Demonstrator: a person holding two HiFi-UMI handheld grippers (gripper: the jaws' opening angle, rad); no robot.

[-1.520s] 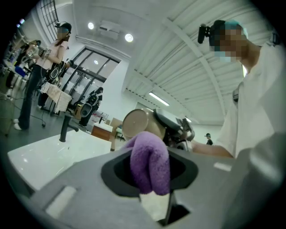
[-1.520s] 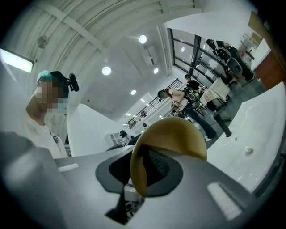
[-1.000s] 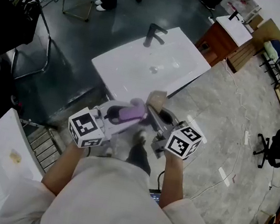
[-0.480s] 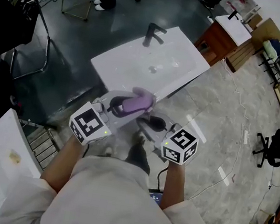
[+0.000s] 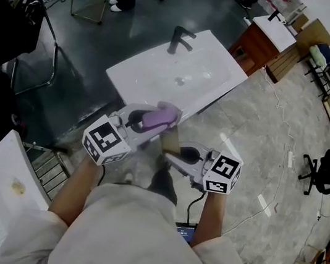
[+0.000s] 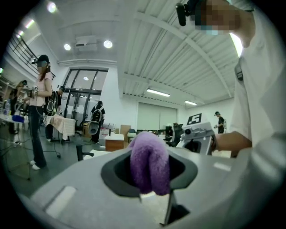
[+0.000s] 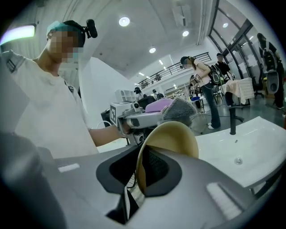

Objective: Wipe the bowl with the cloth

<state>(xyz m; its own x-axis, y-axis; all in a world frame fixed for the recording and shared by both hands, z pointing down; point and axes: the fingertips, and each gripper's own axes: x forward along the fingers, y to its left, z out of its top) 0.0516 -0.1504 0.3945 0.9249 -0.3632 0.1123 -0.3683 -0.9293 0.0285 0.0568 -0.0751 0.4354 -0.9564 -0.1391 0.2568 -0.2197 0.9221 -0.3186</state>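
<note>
From the head view, the left gripper (image 5: pixel 149 122) is clamped on a purple cloth (image 5: pixel 160 115), and the right gripper (image 5: pixel 177 154) is closed on the rim of a tan bowl (image 5: pixel 168 139). Both are held in the air just near of the white washbasin (image 5: pixel 155 76) with its black tap (image 5: pixel 179 38). The cloth sits just beyond the bowl; whether the two touch cannot be told. The basin holds nothing visible but its drain.

In the left gripper view, the folded cloth (image 6: pixel 149 162) fills the gap between the jaws, pinched firmly, its rounded end sticking out forward.

In the right gripper view, the jaws pinch the bowl (image 7: pixel 174 136) by a narrow part of its edge, and the bowl stands on its side. No contents show, though much of the inside is hidden. The cloth's end (image 7: pixel 178 108) hangs right above the far rim.

The likely risk is that grip. Hard rubbing with the cloth could lever the bowl out of the jaws, and it would drop to the stone floor, not into the basin. A loosely pinched cloth could also drag free.
</note>
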